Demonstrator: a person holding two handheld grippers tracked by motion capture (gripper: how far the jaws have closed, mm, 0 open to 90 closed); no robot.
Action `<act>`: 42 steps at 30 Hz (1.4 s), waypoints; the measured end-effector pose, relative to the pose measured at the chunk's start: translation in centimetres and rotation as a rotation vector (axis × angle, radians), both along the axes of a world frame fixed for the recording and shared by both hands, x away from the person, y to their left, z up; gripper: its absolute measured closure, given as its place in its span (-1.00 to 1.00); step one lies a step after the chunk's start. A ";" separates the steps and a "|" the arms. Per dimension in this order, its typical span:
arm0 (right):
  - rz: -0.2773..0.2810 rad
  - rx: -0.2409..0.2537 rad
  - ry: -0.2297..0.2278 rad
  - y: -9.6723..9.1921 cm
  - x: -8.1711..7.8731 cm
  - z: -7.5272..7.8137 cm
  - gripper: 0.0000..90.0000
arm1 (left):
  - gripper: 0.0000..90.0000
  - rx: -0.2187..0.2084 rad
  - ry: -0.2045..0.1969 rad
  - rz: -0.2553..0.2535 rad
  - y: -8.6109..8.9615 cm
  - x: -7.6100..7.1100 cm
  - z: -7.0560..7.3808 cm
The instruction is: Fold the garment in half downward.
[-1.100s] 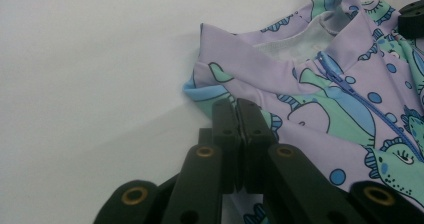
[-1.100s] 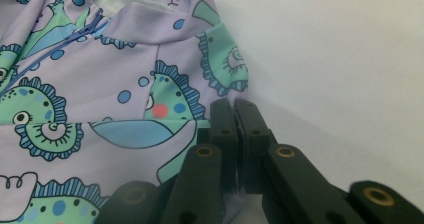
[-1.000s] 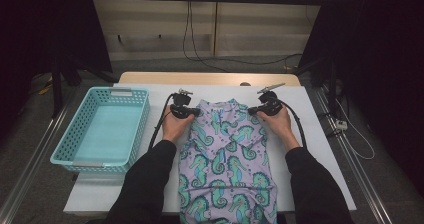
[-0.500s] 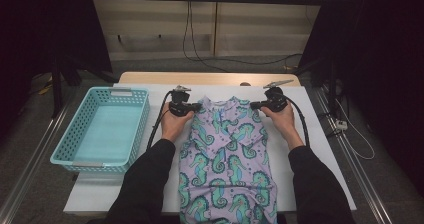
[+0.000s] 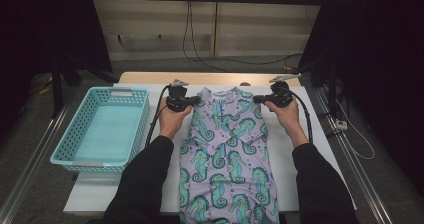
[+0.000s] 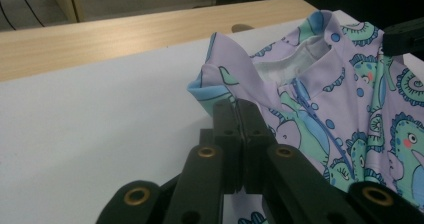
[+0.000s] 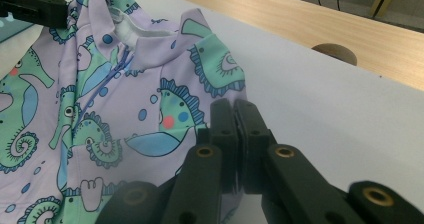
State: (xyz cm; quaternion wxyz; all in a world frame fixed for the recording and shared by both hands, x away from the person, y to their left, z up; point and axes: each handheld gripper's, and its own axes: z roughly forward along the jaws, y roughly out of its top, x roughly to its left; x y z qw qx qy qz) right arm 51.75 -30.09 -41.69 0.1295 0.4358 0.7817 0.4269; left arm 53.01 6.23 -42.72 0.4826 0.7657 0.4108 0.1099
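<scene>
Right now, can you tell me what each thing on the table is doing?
Seahorse suit: lying flat on the table, front up, neck end pinched at both shoulders, bottom end hanging over the near edge.
Left gripper: shut on the suit's shoulder edge.
Right gripper: shut on the other shoulder edge.
Basket: upright, nothing inside.
Table: white top, holding the suit and basket.

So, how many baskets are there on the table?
1. A single turquoise basket stands on the white table at its left side, left of the seahorse garment. The near table edge is partly covered by the person's sleeves, so something small could be hidden there.
</scene>
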 end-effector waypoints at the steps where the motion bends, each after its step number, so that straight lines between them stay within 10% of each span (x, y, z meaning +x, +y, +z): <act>1: 0.001 0.000 -0.001 0.0 0.0 0.1 0.96 | 0.97 0.004 -0.005 -0.003 0.0 0.0 0.1; 42: -0.012 0.021 -0.106 -0.7 0.3 6.3 0.96 | 0.97 -0.008 -0.084 -0.014 -0.1 1.2 6.2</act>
